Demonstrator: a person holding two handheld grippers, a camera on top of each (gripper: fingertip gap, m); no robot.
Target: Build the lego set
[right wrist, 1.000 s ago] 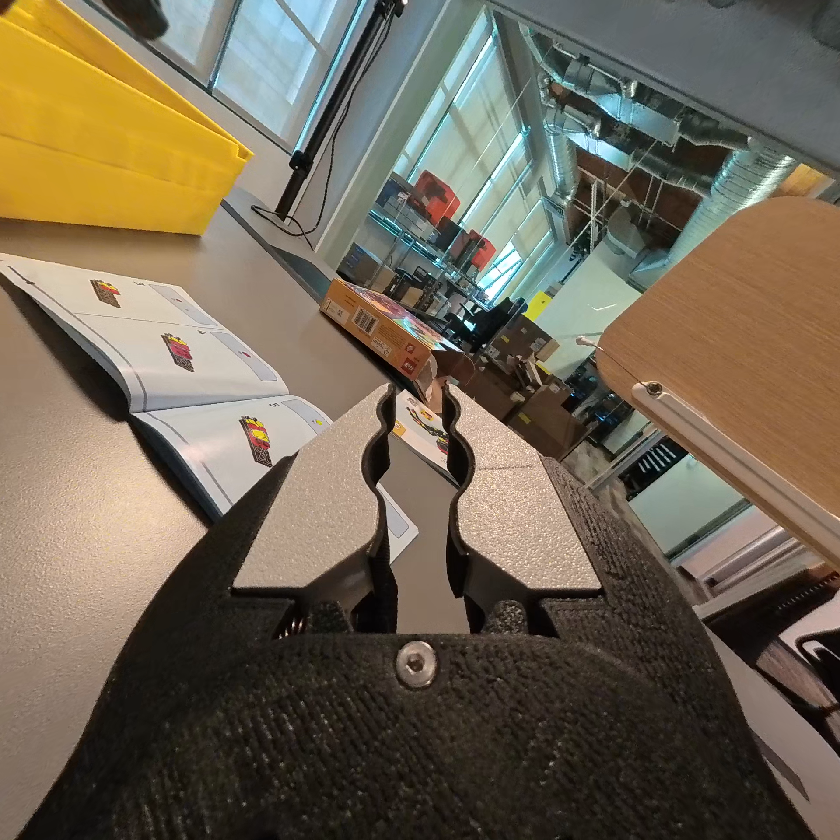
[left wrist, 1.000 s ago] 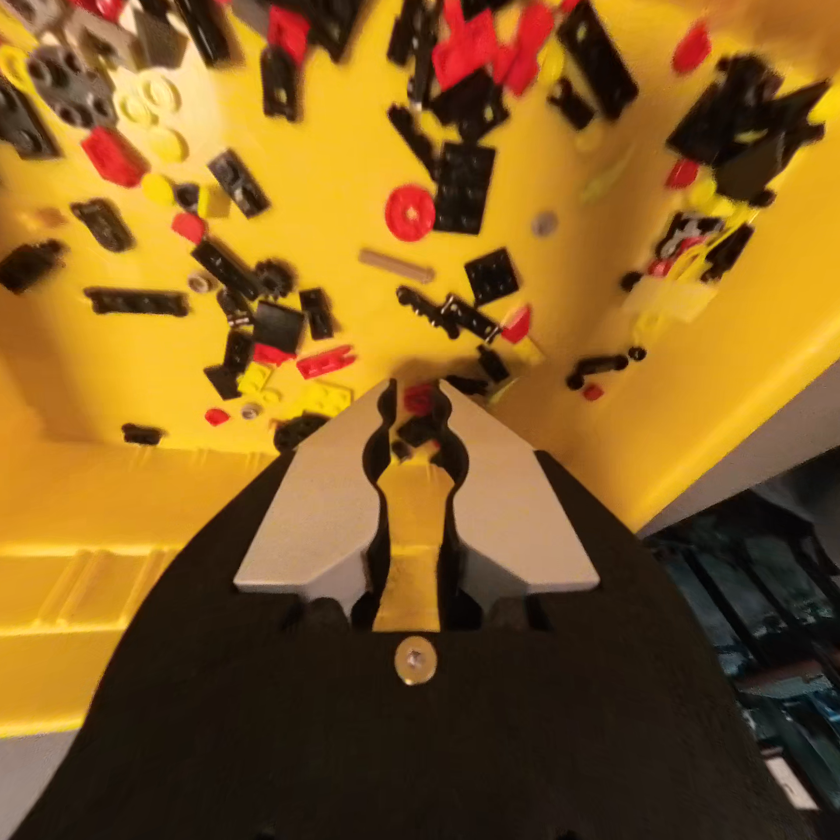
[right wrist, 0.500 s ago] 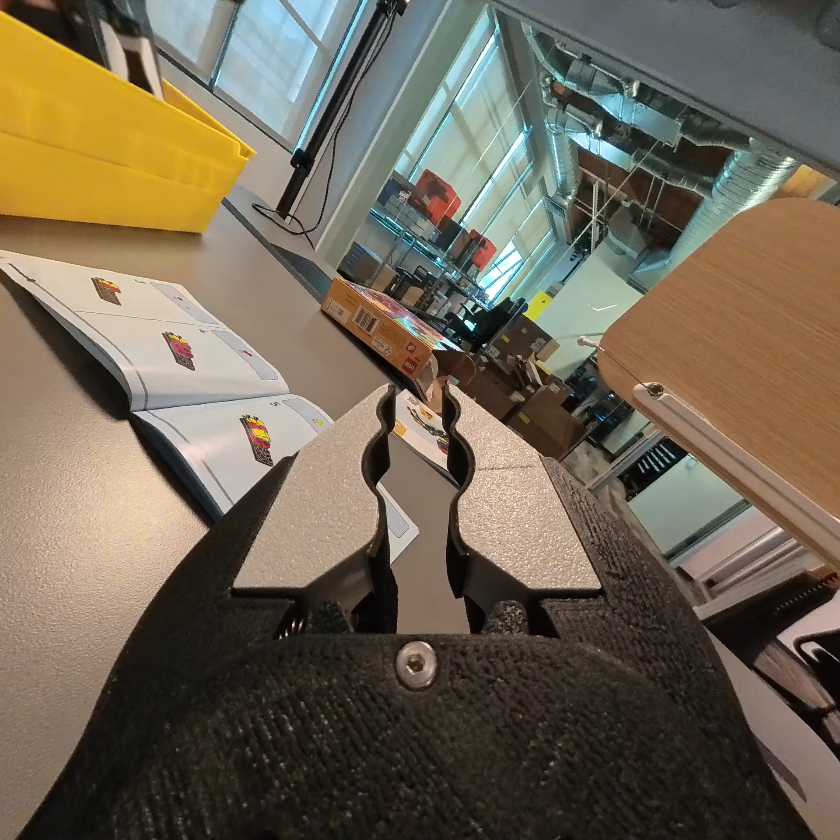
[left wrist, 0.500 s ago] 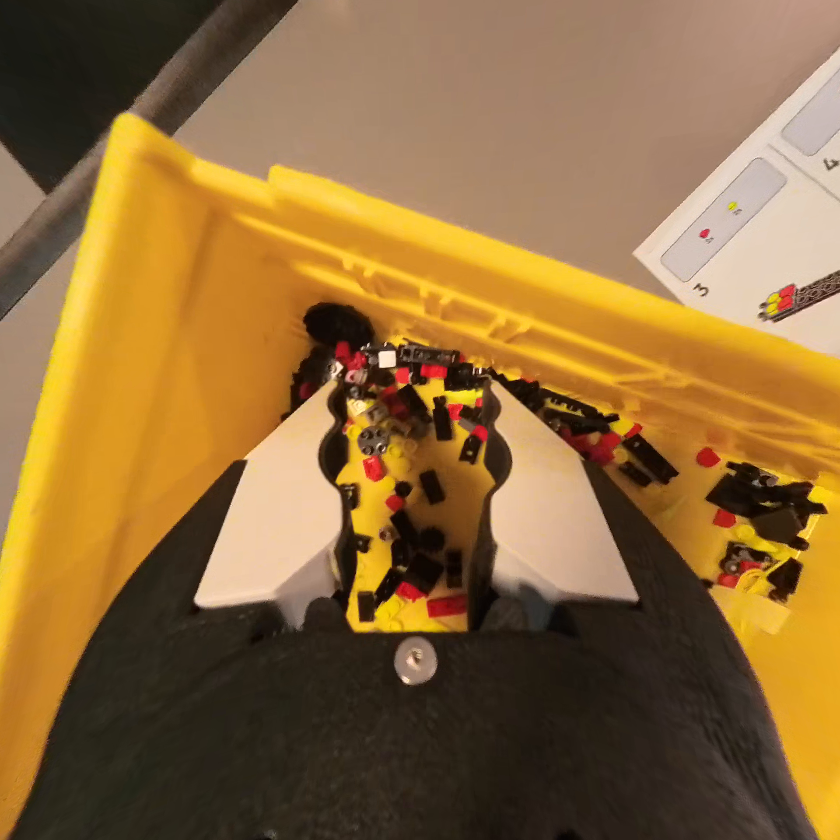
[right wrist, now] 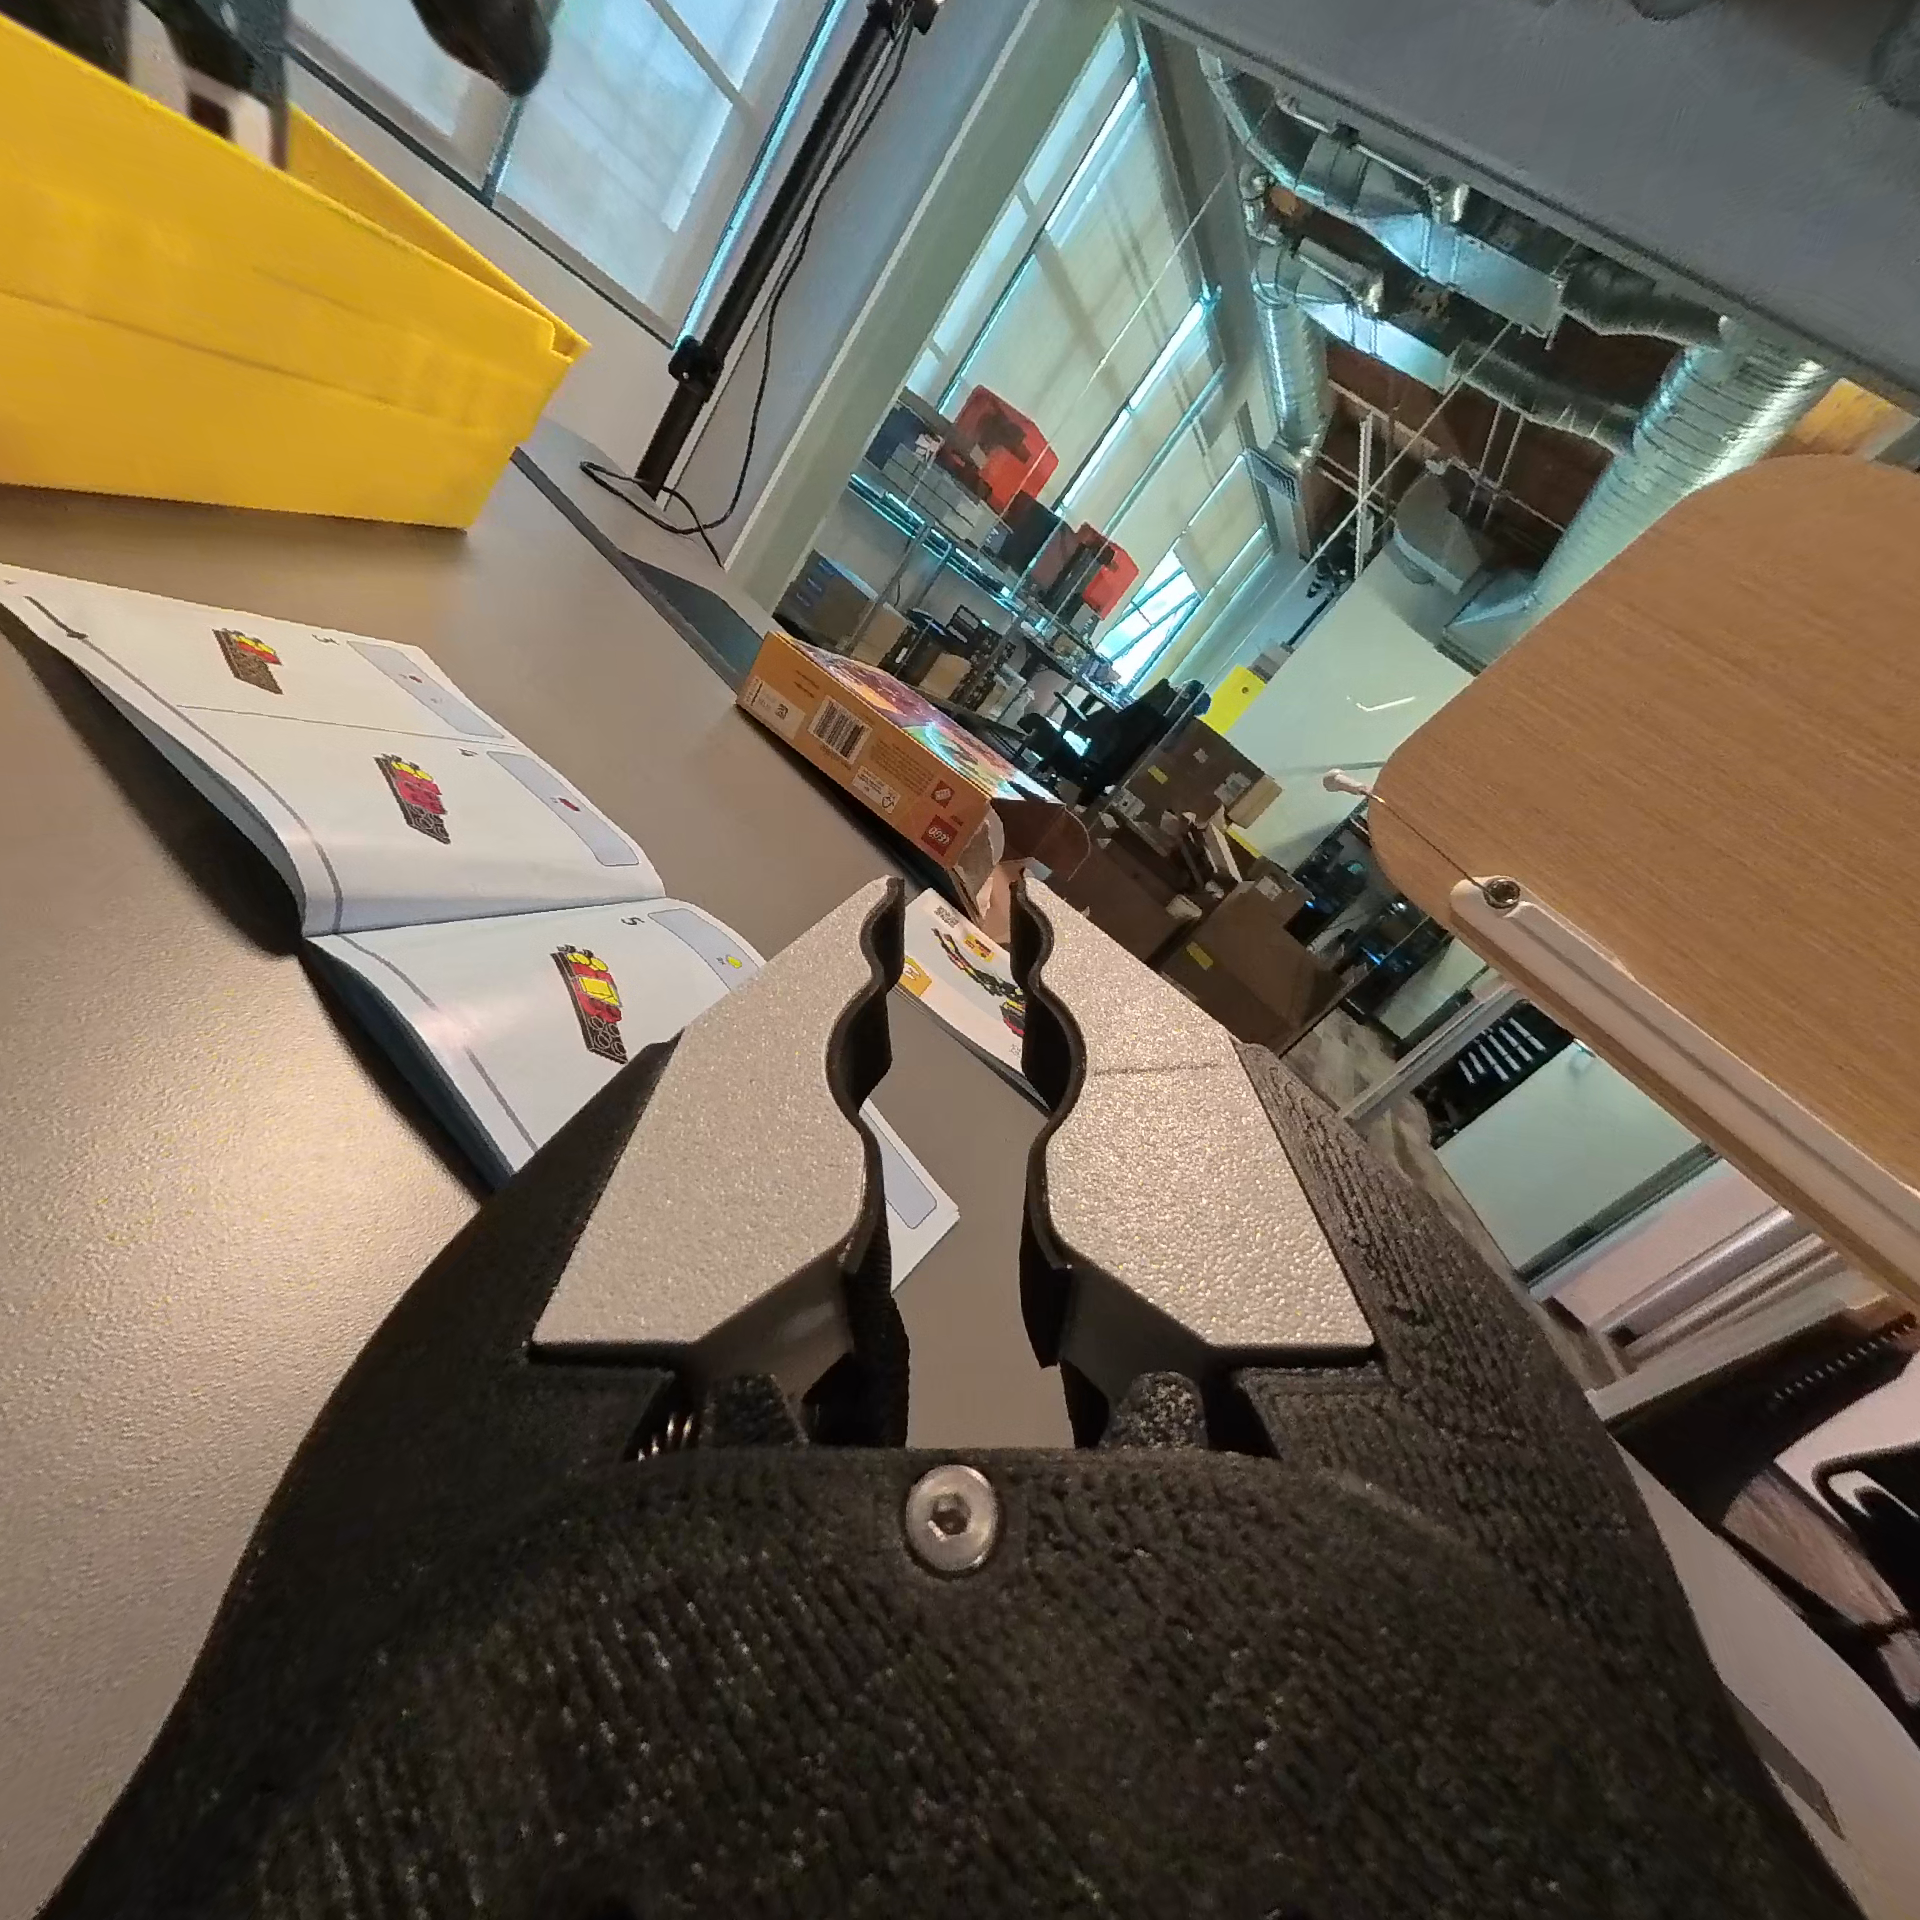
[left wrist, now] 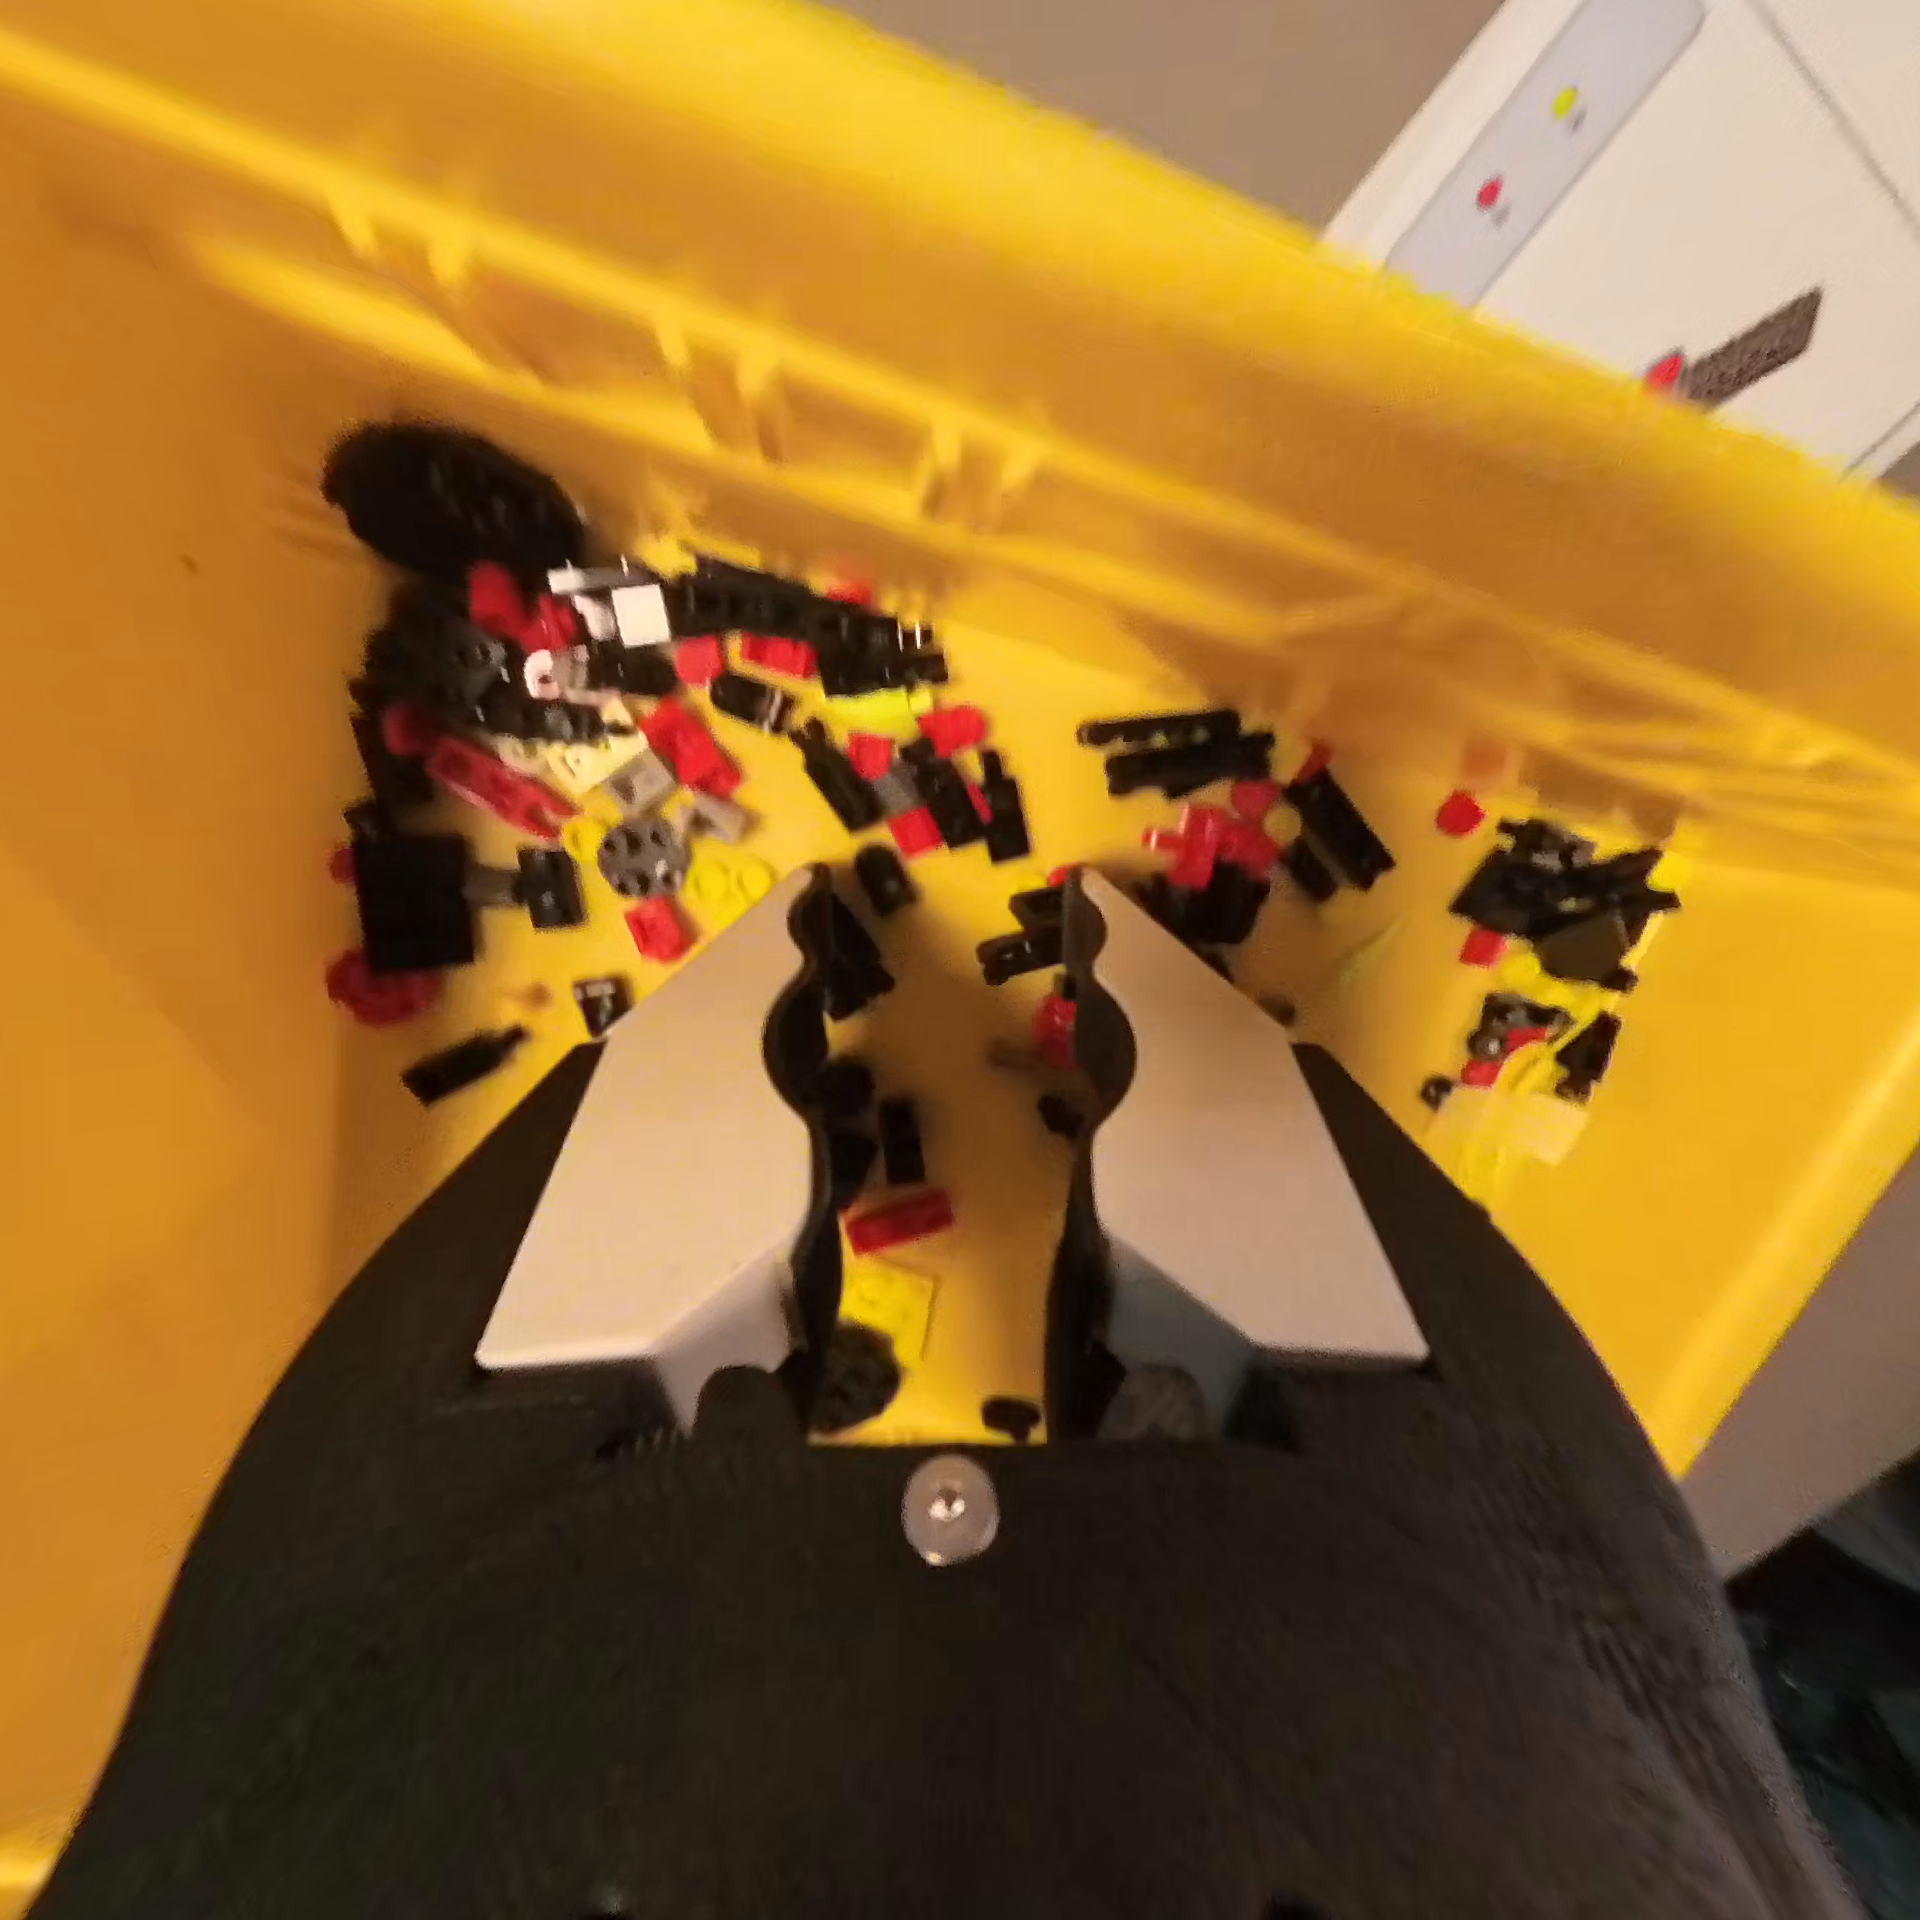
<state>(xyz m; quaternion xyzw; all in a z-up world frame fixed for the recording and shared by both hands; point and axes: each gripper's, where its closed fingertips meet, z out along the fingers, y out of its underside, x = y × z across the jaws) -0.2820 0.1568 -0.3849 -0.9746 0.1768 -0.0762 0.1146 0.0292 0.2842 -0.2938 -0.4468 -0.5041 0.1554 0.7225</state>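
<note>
My left gripper (left wrist: 945,894) is open and empty, pointing down into a yellow bin (left wrist: 208,727) that holds many loose black, red and yellow Lego pieces (left wrist: 790,748). A red flat piece (left wrist: 899,1218) and a yellow plate (left wrist: 888,1304) lie on the bin floor between its fingers. A black tyre (left wrist: 447,499) sits in the far left corner. My right gripper (right wrist: 956,904) is open a little and empty, resting low over the grey table (right wrist: 156,1195). The open instruction booklet (right wrist: 416,831) lies just ahead of it, the yellow bin (right wrist: 208,343) beyond to the left.
An orange Lego box (right wrist: 873,748) lies on the table past the booklet. A wooden tabletop (right wrist: 1683,790) juts in at the right. A black stand pole (right wrist: 727,291) rises behind the bin. The booklet page (left wrist: 1662,187) shows beyond the bin's far wall.
My left gripper rose out of the bin, opened wider, then dropped back toward the pieces. The right gripper has not moved.
</note>
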